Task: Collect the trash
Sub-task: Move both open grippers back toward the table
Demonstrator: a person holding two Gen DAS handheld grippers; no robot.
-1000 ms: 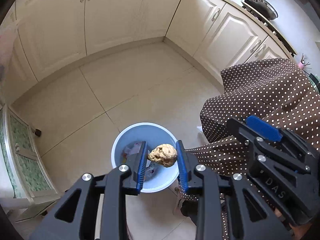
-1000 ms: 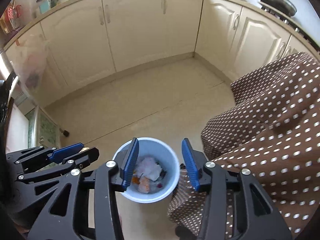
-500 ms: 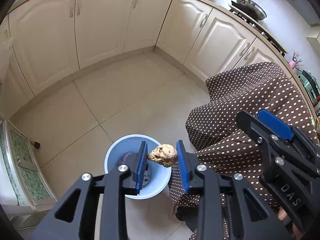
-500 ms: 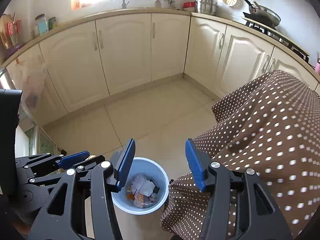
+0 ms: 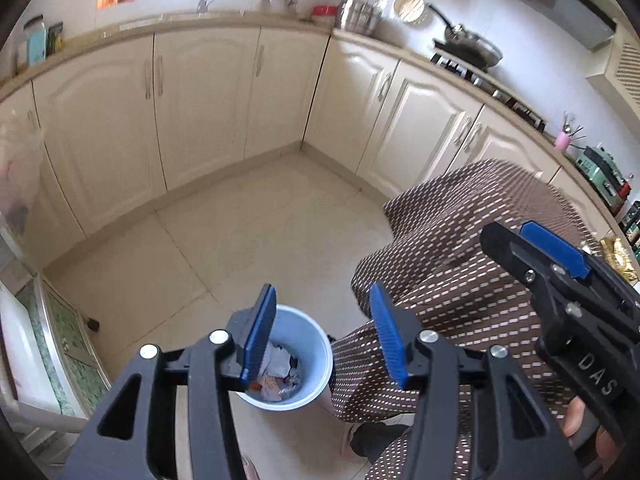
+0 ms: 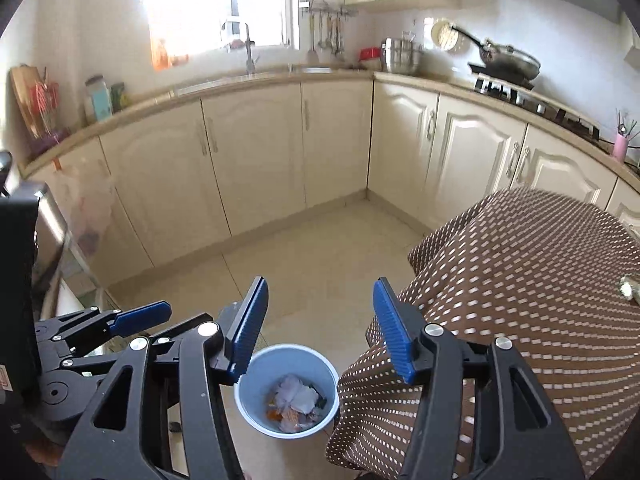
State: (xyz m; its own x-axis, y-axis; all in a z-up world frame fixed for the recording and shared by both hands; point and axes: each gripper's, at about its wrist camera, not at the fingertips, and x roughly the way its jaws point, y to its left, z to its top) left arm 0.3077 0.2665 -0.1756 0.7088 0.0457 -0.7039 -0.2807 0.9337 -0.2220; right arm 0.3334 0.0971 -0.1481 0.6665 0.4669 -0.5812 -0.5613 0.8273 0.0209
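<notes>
smooth plastic bin (image 6: 256,376), crumpled paper trash (image 6: 296,398) inside it, dotted cloth (image 6: 520,300) beside it, glossy cabinet doors (image 6: 256,152)

Left wrist view: looking forward and downward from high above the floor (image 5: 256,240) — the blue-padded fingers (image 5: 260,332) are framing the lower middle, with the right gripper (image 5: 552,276) showing at the right edge.
Right wrist view: facing the same cabinet corner (image 6: 368,188), tilting a little less steeply, so the window (image 6: 224,4) is coming into frame; the left gripper (image 6: 120,324) is showing at its lower left.
Nearness: both are sitting well above the bin (image 5: 316,344), side by side.
Shared ground: both are taking in the bin, the dotted cloth (image 6: 520,280), the stove (image 5: 468,64) and the cabinets.
</notes>
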